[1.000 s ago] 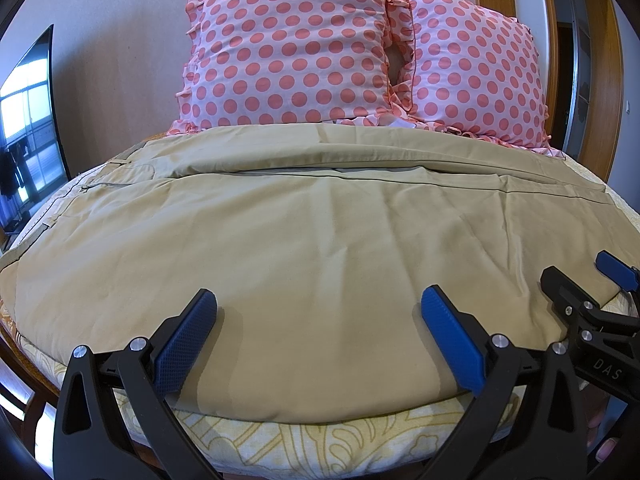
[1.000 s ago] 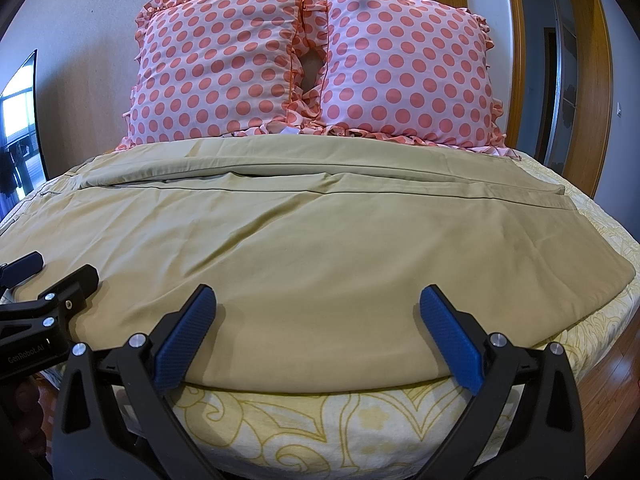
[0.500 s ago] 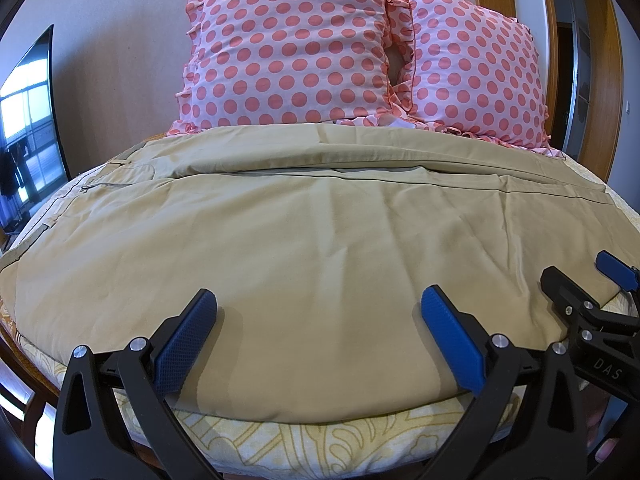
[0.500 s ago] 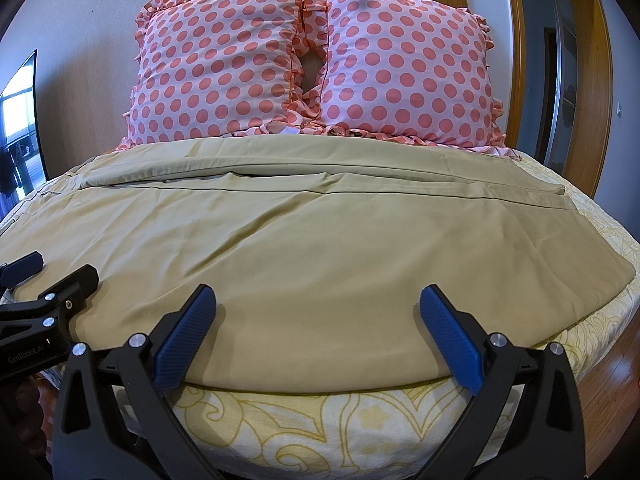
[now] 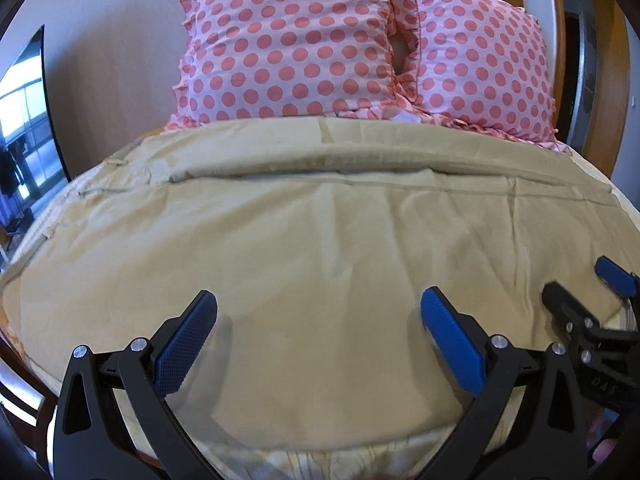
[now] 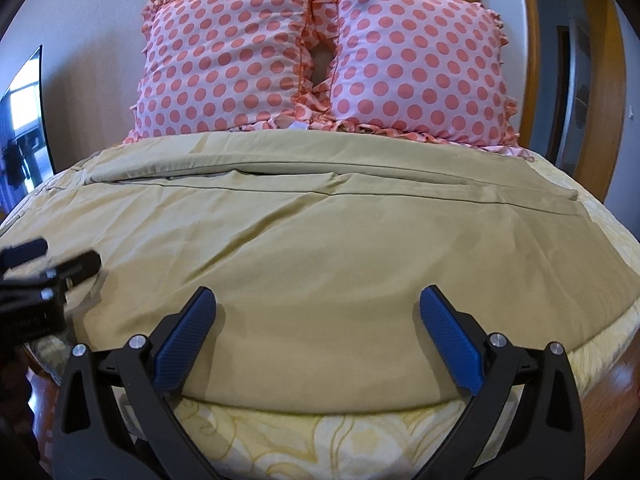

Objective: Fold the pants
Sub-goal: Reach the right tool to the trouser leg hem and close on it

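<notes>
I see the tan pants (image 5: 320, 248) spread flat across the bed (image 6: 360, 436), their long axis running side to side in front of me. The waistband end, with its pocket seams, lies toward my left; the leg ends reach toward my right, where the hem shows in the right wrist view. One leg lies nearer me and the other farther back, just beside the two polka-dot pillows (image 6: 320, 68). My left gripper (image 5: 320, 344) hovers over the near edge with its blue fingers (image 5: 186, 344) spread wide, holding nothing. My right gripper (image 6: 318, 340) is likewise wide apart over the near edge, gripping nothing. The waistband's far left corner is cut off by the lens rim, and the near hem is partly hidden behind the gripper frames. Both views are somewhat blurred, so I cannot tell whether the fingertips touch the cloth.
</notes>
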Tool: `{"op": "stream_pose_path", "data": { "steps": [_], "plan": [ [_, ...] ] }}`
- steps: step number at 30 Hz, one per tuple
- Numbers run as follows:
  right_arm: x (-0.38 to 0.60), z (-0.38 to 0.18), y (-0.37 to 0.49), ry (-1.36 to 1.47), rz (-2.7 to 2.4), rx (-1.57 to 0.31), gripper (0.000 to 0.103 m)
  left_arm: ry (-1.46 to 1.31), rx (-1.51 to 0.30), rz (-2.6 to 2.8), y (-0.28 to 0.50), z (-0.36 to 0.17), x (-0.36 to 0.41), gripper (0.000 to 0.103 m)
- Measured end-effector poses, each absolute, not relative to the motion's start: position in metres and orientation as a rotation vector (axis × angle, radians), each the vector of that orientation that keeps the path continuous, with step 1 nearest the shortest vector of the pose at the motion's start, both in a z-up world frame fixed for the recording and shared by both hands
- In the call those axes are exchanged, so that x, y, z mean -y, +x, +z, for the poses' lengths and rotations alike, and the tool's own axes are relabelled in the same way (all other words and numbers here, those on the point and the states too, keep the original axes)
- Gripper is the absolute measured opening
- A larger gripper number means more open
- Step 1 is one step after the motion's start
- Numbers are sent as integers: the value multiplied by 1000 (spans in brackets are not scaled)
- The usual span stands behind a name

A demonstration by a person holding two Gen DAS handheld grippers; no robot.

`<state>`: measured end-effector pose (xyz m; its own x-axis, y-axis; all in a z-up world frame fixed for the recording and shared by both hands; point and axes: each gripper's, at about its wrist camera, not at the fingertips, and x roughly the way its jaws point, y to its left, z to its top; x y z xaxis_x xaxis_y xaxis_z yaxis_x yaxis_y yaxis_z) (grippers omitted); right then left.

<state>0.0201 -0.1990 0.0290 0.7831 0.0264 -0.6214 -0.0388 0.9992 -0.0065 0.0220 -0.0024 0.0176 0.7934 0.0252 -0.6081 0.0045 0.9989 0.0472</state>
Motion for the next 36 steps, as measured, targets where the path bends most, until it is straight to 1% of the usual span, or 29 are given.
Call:
{"op": "stream_pose_path", "data": {
  "steps": [4,6,9,14,17,18,19,20,25,28,30,33,35,36],
  "plan": [
    [214,44,40,-57,-2,-678,101,77,-640,62,37,38,3,102],
    [233,60,53,-33,-28,-654,101,91,-632,92,49,47,4,102],
    [276,86,88,33,-95,-668,101,93,-642,117,69,56,3,102],
    [354,103,169,138,-262,-703,101,78,-629,146,100,66,-1,102],
    [414,97,231,243,-420,-728,101,33,-629,143,113,63,-9,102],
    [426,94,244,266,-453,-740,99,12,-637,136,117,60,-13,102],
    [447,89,267,301,-500,-758,93,-7,-653,127,119,57,-15,102],
    [457,85,280,314,-527,-777,84,-41,-672,102,124,55,-19,102],
    [507,56,342,427,-639,-869,64,-133,-661,86,127,54,-31,102],
    [515,38,360,452,-669,-912,59,-126,-683,87,131,51,-29,102],
    [509,27,369,376,-710,-960,58,-120,-697,77,133,50,-28,102],
    [494,22,369,233,-731,-954,56,-117,-718,62,136,47,-26,102],
    [495,22,358,280,-704,-940,38,-126,-728,56,137,46,-28,102],
    [499,22,350,318,-692,-930,32,-133,-731,50,138,45,-29,102]
  ]
}}
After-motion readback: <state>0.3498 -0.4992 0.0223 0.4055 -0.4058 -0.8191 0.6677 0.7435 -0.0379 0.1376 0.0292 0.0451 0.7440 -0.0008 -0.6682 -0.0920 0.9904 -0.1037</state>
